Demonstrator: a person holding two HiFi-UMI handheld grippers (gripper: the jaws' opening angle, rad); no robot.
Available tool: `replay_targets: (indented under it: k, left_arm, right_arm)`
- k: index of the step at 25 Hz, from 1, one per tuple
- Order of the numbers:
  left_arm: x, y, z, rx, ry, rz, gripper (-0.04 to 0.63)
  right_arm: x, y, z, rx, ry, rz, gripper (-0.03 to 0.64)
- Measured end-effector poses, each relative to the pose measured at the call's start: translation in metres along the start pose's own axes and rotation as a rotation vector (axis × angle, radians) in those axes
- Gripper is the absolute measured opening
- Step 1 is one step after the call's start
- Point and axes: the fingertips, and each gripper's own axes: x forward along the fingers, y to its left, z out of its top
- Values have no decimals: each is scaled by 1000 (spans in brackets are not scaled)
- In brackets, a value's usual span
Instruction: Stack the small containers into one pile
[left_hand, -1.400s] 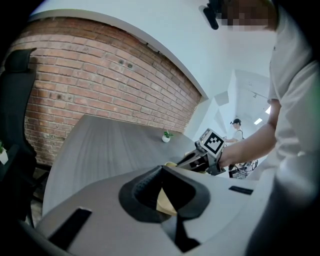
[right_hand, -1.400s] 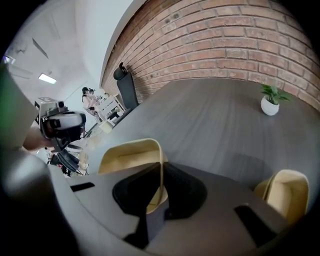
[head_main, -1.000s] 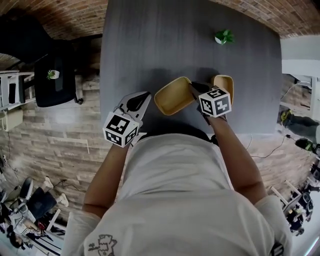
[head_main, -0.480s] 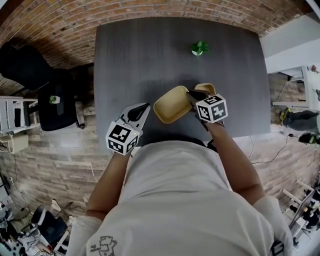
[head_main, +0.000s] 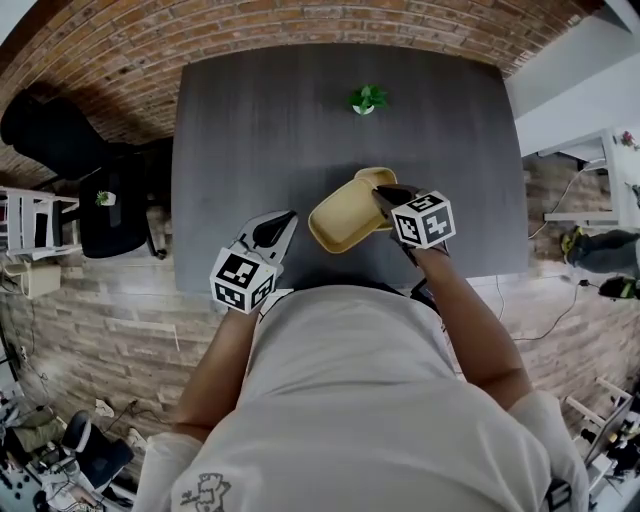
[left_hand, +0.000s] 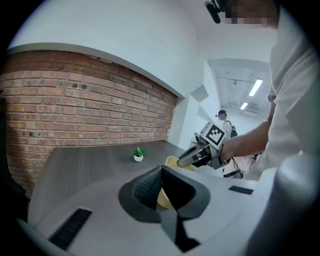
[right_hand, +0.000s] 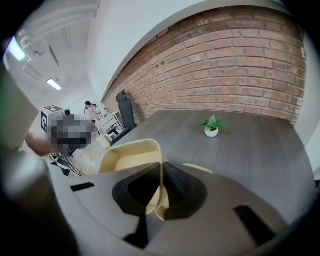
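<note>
The right claw (head_main: 382, 193), pinching the rim of a tan container (head_main: 338, 216), had carried it tilted over the second container (head_main: 374, 174) on the desk (head_main: 270, 120), nearly ready for nesting, while the left claw (head_main: 286, 217), pressed together and empty, hovered nearby.

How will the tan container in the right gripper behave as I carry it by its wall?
Probably stiff and light: the tan container shows no sag though the right gripper pinches just one thin wall. Held off-centre and tilted, it may swing or slip. It likely nests into the other container.
</note>
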Motion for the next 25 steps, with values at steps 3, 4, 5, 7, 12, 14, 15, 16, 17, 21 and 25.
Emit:
replay_targets:
  k: [3,4,5,7,12,14,15,16,17,21,25]
  left_arm:
    - [10,-26,4,1,-6,24,10]
    - [12,-35,5,2,-10,33,9]
    - [14,-44,7,4,-15,43,9]
    - [18,-60,9,3,-24,64,9]
    - [26,-96,13,-46,-69,104,9]
    - [29,-107,11,-40,-69,121,10]
    - [30,-110,9,-41,-68,131,11]
    - [31,-112,8,-44,-70,140,10]
    - [30,-115,7,-48,-72,146,9]
    - [28,-122,9,-42,-83,147,9]
    - [27,-126,7,-33,-84,133,10]
  right_arm:
    - [-20,-16,-10,-11,-9,21,22]
    - [-26,-22,-13,-15,-11,27,23]
    - [-32,-27,-17,-20,-11,32,21]
    - [-43,-37,-25,-27,-10,43,23]
    - [-63,-54,-43,-36,-7,81,23]
    - [-69,-60,-50,-51,0,90,23]
    - [-71,-63,-54,-58,4,92,23]
    - [-73,-66,-58,-63,9,92,23]
    - [-76,-68,-61,-65,12,92,23]
    - [-83,-71,-66,-63,7,85,22]
    - [-86,-68,-67,-60,-4,75,23]
